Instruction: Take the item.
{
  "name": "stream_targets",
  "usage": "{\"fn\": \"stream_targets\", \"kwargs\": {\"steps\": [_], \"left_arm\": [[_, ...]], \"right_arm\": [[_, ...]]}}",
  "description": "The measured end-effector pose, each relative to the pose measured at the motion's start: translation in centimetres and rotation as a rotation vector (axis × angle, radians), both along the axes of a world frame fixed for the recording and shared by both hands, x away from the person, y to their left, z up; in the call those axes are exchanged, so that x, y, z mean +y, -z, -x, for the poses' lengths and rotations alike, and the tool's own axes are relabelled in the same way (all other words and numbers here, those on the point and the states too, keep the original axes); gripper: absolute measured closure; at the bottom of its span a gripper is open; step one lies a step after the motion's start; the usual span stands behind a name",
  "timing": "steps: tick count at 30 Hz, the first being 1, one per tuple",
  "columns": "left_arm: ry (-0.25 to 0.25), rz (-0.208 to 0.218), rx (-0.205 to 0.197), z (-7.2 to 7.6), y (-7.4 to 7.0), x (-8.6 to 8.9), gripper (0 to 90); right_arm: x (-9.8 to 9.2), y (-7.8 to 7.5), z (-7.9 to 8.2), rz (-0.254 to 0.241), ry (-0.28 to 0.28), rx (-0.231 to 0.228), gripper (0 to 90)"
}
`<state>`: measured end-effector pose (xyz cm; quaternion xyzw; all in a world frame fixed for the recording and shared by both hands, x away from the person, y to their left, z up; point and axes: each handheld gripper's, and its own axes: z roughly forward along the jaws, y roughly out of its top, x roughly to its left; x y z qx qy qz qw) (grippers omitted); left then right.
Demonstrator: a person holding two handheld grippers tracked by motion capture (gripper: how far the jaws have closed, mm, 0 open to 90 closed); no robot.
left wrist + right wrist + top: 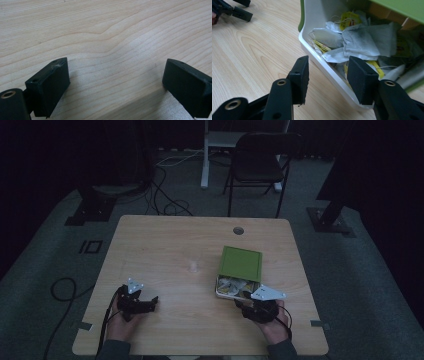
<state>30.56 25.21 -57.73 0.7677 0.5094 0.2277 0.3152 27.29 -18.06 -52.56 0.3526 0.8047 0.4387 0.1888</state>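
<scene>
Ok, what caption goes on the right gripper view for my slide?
Open right gripper straddles the rim of a white box full of tea bags.

No lettering can be read; the yellow tags (348, 20) on the tea bags (362, 40) in the box (312, 15) carry only blurred print.

Surface (165, 245): light wood grain, rectangular, rounded corners, standing on dark carpet. A round cable hole (238, 230) sits near the far edge at about 1 o'clock from centre. A small clear object (193, 267), too dim to identify, lies close to centre. A white box (239, 272) of tea bags with a green lid rests at about 3 o'clock.
</scene>
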Motion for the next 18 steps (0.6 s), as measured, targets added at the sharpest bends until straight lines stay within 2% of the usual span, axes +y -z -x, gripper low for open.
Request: {"fn": "stream_targets", "kwargs": {"steps": [8,18], "left_arm": [[0.0,0.0,0.0,0.0,0.0,0.0,8.0],[0.002,-0.002,0.0,0.0,0.0,0.0,8.0]], "right_arm": [[0.8,0.7,-0.8,0.009,-0.023,0.006,52.2],[1.1,1.4,-1.3,0.022,-0.027,0.021,53.0]]}}
